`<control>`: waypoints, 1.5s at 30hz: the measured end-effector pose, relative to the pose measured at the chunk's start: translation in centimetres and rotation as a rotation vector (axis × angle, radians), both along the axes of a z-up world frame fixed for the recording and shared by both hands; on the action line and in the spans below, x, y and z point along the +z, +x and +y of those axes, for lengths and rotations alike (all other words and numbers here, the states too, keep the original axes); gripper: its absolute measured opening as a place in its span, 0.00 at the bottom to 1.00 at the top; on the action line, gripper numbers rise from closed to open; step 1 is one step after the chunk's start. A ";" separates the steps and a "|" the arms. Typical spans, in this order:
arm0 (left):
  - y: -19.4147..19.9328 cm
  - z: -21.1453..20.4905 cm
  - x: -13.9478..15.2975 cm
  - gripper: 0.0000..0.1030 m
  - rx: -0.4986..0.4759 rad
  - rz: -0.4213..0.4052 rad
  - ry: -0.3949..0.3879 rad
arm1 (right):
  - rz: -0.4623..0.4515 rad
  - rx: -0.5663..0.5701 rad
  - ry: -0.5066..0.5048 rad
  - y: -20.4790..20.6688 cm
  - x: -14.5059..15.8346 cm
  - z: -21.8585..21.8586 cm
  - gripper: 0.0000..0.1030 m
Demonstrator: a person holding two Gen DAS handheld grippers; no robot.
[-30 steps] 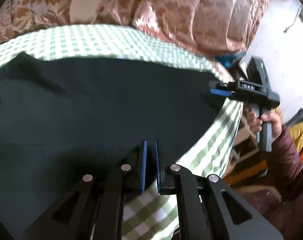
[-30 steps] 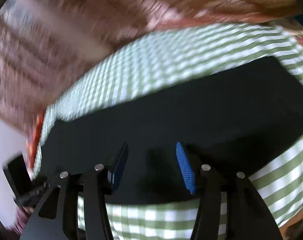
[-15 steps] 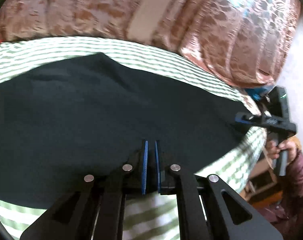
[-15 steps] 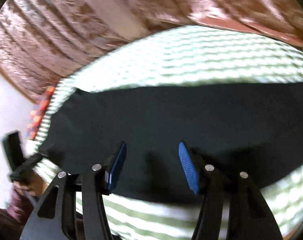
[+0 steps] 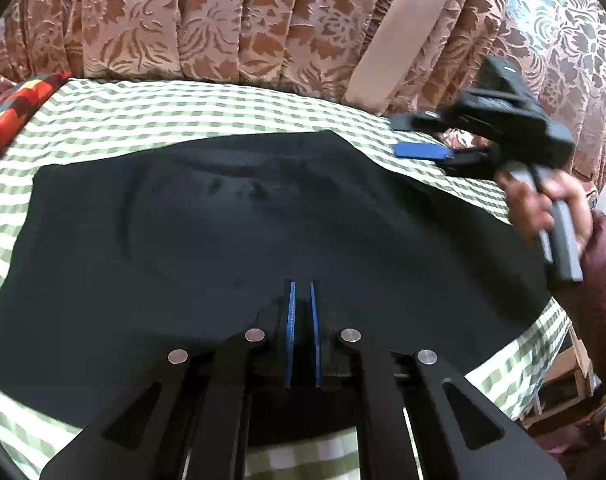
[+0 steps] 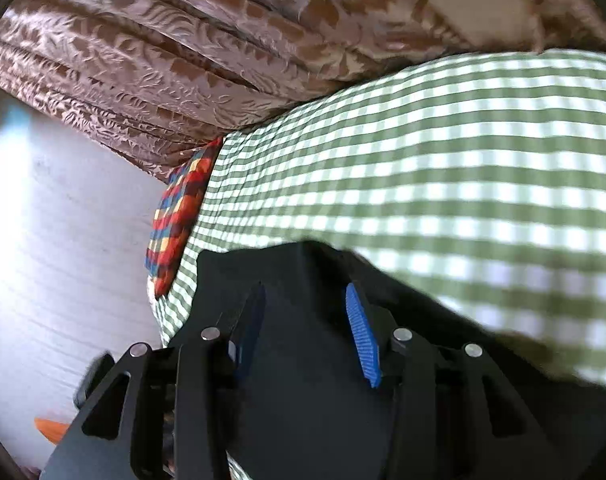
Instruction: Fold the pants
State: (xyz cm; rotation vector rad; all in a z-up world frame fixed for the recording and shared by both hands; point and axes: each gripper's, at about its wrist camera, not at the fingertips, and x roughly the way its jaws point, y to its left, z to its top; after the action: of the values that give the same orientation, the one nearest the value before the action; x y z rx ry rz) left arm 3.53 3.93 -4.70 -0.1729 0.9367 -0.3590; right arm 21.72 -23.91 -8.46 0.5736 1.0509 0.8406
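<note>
Black pants lie spread flat on the green-checked bed sheet, mid-fold.

Left tongs are pinched nearly shut on the near hem, cloth between the pads. Right tongs stand part open; their jaws have just been closing, with dark fabric under and between them, but a firm grip cannot be confirmed. Judgement: the right side should seat fully on its edge before any lift. Both edges should then travel together, level, so the fold lands square without dragging the sheet.
</note>
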 end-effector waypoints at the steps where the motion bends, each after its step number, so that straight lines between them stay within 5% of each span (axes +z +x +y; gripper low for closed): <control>1: 0.3 0.1 0.1 0.05 0.000 -0.001 0.000 | 0.015 0.010 -0.005 0.9 -0.3 0.9 0.42; 5: 1.4 0.6 0.7 0.05 -0.001 -0.027 0.000 | 0.105 0.097 0.029 3.2 -2.2 4.1 0.42; 7: 2.2 0.9 0.5 0.05 0.010 -0.027 0.005 | 0.104 0.133 0.012 3.6 -2.3 5.7 0.19; 9: 3.1 1.4 -0.6 0.05 0.029 0.017 0.015 | 0.035 0.111 0.021 3.4 -1.1 5.7 0.06; 11: 4.0 1.6 -2.4 0.05 0.037 0.090 0.052 | 0.028 0.030 0.083 4.2 -1.2 4.2 0.04; 13: 3.9 2.3 -3.2 0.05 0.055 0.088 0.002 | 0.024 0.004 0.020 4.6 -2.1 4.2 0.04; 17: 4.4 3.5 -2.8 0.05 0.090 0.135 -0.074 | 0.033 0.011 -0.090 5.1 -4.9 5.5 0.05; 19: 4.9 3.8 -1.7 0.05 0.098 0.151 -0.090 | 0.031 0.001 -0.024 4.9 -4.5 4.4 0.18; 20: 5.2 4.0 -0.8 0.05 0.108 0.134 -0.085 | 0.017 -0.012 -0.001 4.6 -3.9 3.8 0.39; 21: 5.4 4.0 -0.2 0.05 0.113 0.115 -0.078 | -0.006 -0.046 0.002 4.1 -3.1 2.8 0.42; 25: 8.4 4.7 2.1 0.05 0.145 0.071 -0.058 | -0.071 -0.036 0.005 1.4 -0.4 0.8 0.26; 28: 11.0 5.1 1.6 0.05 0.176 0.080 -0.026 | -0.103 0.011 -0.040 -1.1 -0.1 0.8 0.23; 31: 13.1 5.7 -0.6 0.05 0.229 0.146 0.033 | -0.141 -0.023 -0.297 -3.0 -1.9 1.8 0.20; 34: 13.2 6.3 -2.0 0.05 0.242 0.133 0.023 | -0.160 -0.069 -0.369 -2.8 -4.0 1.8 0.07; 40: 11.4 7.6 -0.3 0.05 0.275 0.113 -0.043 | -0.190 -0.125 -0.317 -3.7 -4.8 0.8 0.08; 41: 11.2 7.9 0.3 0.13 0.293 0.100 -0.045 | -0.185 -0.130 -0.307 -4.1 -4.6 0.8 0.10; 42: 10.1 9.1 1.5 0.30 0.323 0.075 -0.061 | -0.184 -0.135 -0.299 -4.5 -4.3 0.5 0.16; 43: 9.2 10.1 2.3 0.34 0.354 0.060 -0.081 | -0.194 -0.142 -0.297 -5.1 -3.7 0.3 0.29; 45: 6.9 12.9 3.9 0.36 0.417 0.032 -0.129 | -0.230 -0.155 -0.294 -6.6 -2.5 -0.2 0.40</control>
State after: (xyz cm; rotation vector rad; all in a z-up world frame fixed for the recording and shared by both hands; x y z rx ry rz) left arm 10.46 16.84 -0.84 -0.4846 0.8840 -0.0302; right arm 15.11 -24.06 -10.94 0.2970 0.8865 0.5866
